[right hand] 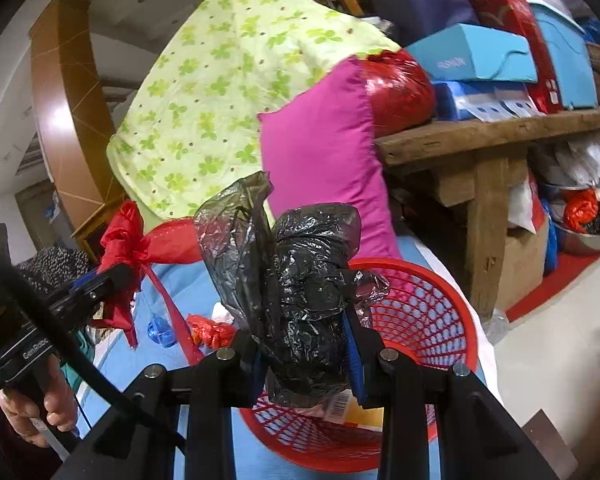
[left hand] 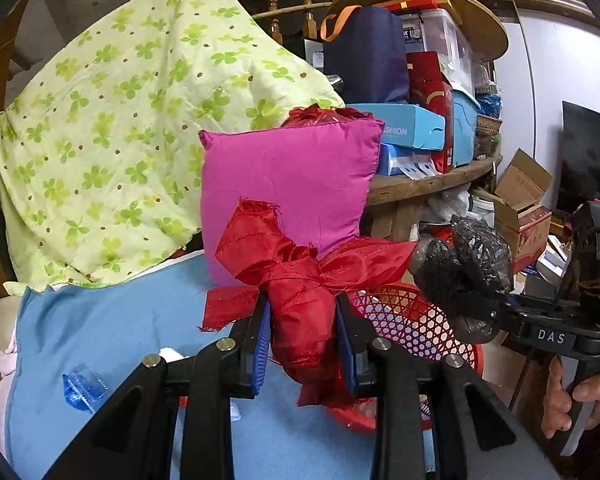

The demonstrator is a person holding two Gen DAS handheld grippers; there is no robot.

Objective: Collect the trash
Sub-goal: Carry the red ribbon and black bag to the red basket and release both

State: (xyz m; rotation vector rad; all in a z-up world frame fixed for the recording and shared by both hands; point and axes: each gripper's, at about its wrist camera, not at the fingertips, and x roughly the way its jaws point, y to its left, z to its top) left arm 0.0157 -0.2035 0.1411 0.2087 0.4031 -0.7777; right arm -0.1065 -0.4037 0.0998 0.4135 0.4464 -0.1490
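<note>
My left gripper (left hand: 304, 336) is shut on a crumpled red ribbon cloth (left hand: 300, 280), whose knotted ends flare above the blue pads. In the right wrist view that gripper (right hand: 104, 280) shows at the left with the red cloth (right hand: 140, 248) in it. My right gripper (right hand: 306, 354) is shut on a scrunched black plastic bag (right hand: 300, 288); it appears in the left wrist view at the right (left hand: 496, 308) with the black bag (left hand: 468, 268). A red mesh basket (right hand: 420, 320) sits just below and beyond both grippers, on the blue sheet (left hand: 100, 340).
A pink cushion (left hand: 288, 184) and a green clover quilt (left hand: 112, 132) lean behind the basket. A wooden bench (right hand: 480, 132) piled with boxes stands at the right. A blue plastic piece (left hand: 84, 388) and a red scrap (right hand: 212, 330) lie on the sheet. Hands (left hand: 572, 400) hold both handles.
</note>
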